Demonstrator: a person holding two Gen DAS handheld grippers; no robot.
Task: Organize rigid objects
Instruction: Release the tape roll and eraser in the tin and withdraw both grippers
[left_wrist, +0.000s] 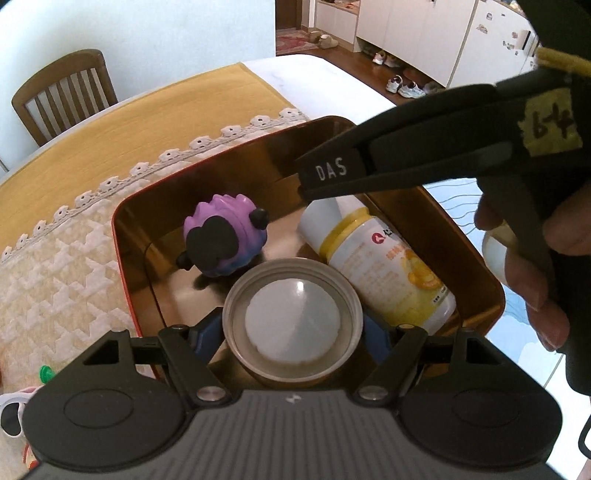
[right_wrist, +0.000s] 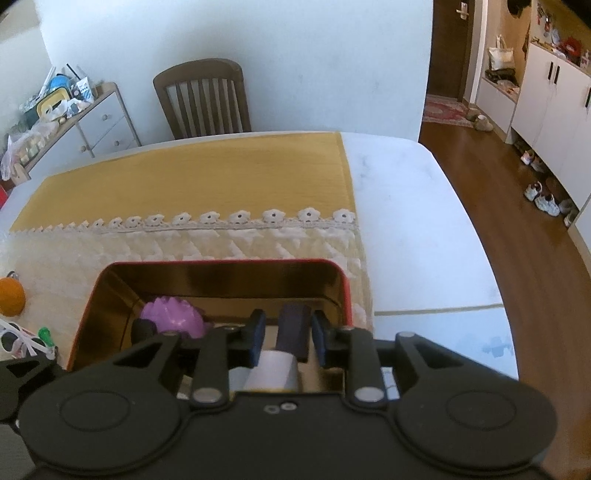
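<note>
- One red-rimmed tin box (left_wrist: 125, 258) is sitting on the table, its gold inside showing.
- Three things are lying inside it: one purple toy (left_wrist: 221, 236), one white bottle with a yellow label (left_wrist: 388, 266), and one round jar with a white lid (left_wrist: 293, 319).
- Two grippers are showing: the left gripper (left_wrist: 293, 332) and the right gripper (right_wrist: 288, 339).
- One hand (left_wrist: 528, 258) is showing.
- One wooden chair (right_wrist: 203, 99) is standing behind the table.
- One orange ball-like thing (right_wrist: 11, 295) is lying at the left edge.
- One small green piece (right_wrist: 44, 334) is lying just below it.
- One white drawer unit (right_wrist: 103, 125) is standing by the wall.
</note>
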